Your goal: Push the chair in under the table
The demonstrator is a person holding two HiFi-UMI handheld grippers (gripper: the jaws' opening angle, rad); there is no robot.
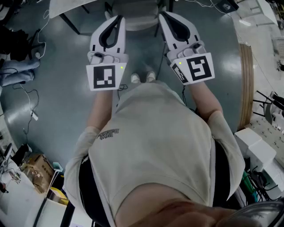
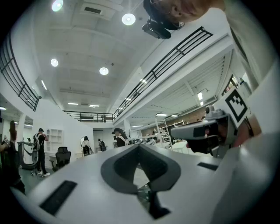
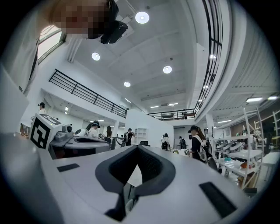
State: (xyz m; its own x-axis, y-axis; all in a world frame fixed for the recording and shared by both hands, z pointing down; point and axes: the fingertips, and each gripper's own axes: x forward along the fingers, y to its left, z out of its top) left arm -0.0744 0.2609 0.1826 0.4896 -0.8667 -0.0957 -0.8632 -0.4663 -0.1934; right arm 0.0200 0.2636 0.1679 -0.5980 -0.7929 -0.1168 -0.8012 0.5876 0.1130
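Note:
In the head view the grey chair (image 1: 135, 15) stands at the top middle, partly under the white table (image 1: 66, 6) at the top left. My left gripper (image 1: 119, 18) points forward with its tip at the chair's left edge, jaws shut on nothing. My right gripper (image 1: 162, 15) does the same at the chair's right edge. I cannot tell whether either tip touches the chair. In the left gripper view the shut jaws (image 2: 139, 146) fill the lower half, with the right gripper (image 2: 210, 131) beside them. The right gripper view shows its shut jaws (image 3: 138, 148) and the left gripper (image 3: 74, 142).
A blue cloth (image 1: 15, 71) and cables lie on the grey floor at left, with a cardboard box (image 1: 37, 166) lower down. A round wooden table edge (image 1: 246, 84) and white boxes (image 1: 257, 148) stand at right. Several people stand far off in the hall.

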